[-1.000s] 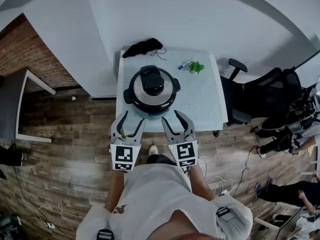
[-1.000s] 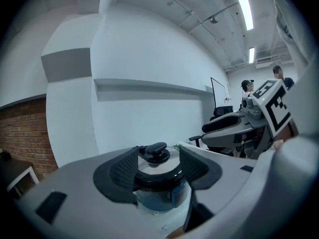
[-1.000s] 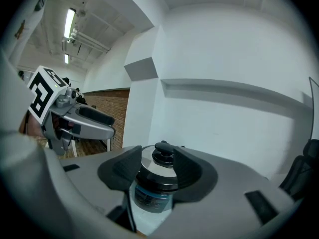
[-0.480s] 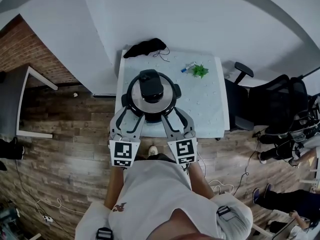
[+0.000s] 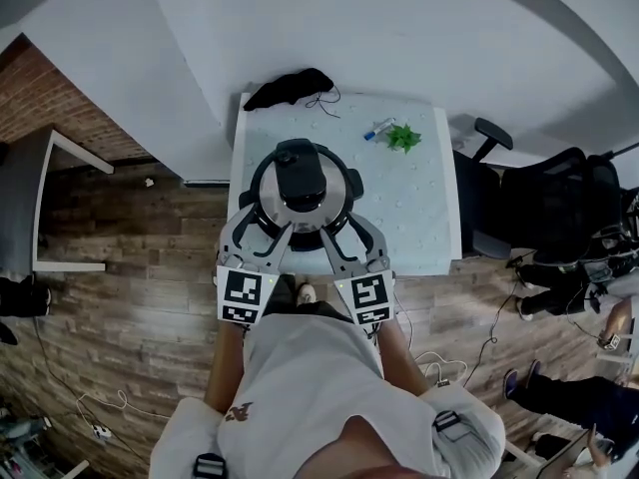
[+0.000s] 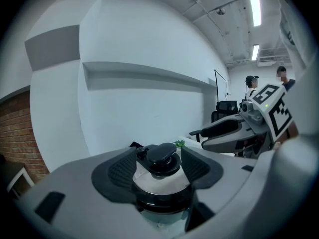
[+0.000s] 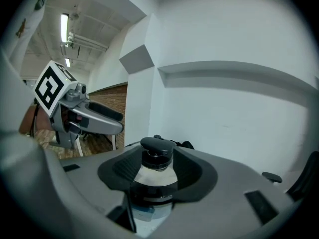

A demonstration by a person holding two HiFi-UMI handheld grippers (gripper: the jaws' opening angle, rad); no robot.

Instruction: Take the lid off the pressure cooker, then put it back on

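I hold two grippers, side by side on the near side of the one pressure cooker point(image 5: 300, 183). My left gripper point(image 5: 265, 230) points at its near-left rim and my right gripper point(image 5: 346, 233) at its near-right rim, both tilted inward with their marker cubes toward my chest. Both sets of jaws are spread wide and hold nothing. In each gripper view the cooker's one lid point(image 6: 160, 176), with its black knob point(image 7: 157, 147), shows in the gap. I cannot tell whether my tips touch the pot.

The lid sits on the cooker, which stands on the pale table point(image 5: 419, 208). Beyond the cooker to the right lie one small green plant point(image 5: 403, 136) and one blue-and-white pen-like thing point(image 5: 376, 128). One black cloth point(image 5: 290, 88) lies at the far edge.
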